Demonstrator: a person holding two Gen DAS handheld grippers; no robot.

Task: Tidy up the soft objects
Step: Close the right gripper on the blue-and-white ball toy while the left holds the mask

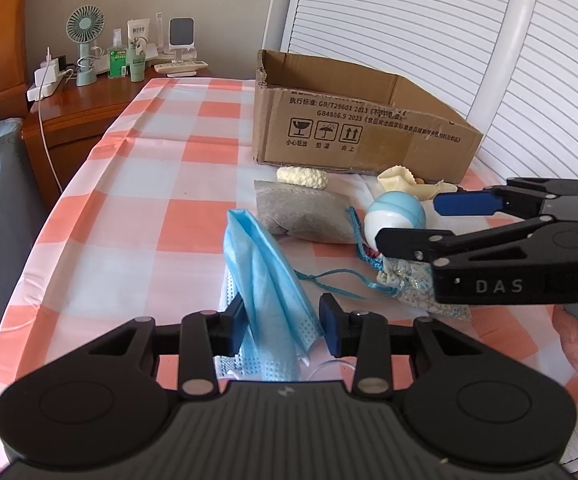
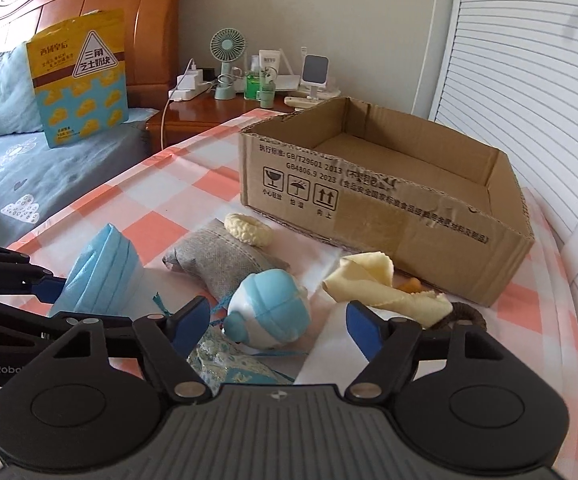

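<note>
My left gripper (image 1: 285, 326) is open around a blue face mask (image 1: 267, 276) that stands crumpled between its pads; the mask also shows in the right wrist view (image 2: 101, 276). My right gripper (image 2: 277, 330) is open around a blue-and-white soft ball (image 2: 269, 310), its pads apart from the ball on both sides; this gripper (image 1: 413, 220) also shows in the left wrist view, beside the ball (image 1: 395, 214). A grey pouch (image 2: 217, 264), a cream fuzzy ring (image 2: 249, 230), a pale yellow cloth (image 2: 377, 284) and a glittery blue drawstring pouch (image 2: 229, 368) lie around them. An open cardboard box (image 2: 369, 200) stands behind.
The checked tablecloth (image 1: 149, 208) covers the table. A brown hair tie (image 2: 469, 318) lies by the box. A wooden nightstand (image 1: 89, 100) with a fan and bottles stands at the far left. A bed with a yellow snack bag (image 2: 81, 80) is on the left. A white louvred door (image 1: 449, 20) is behind.
</note>
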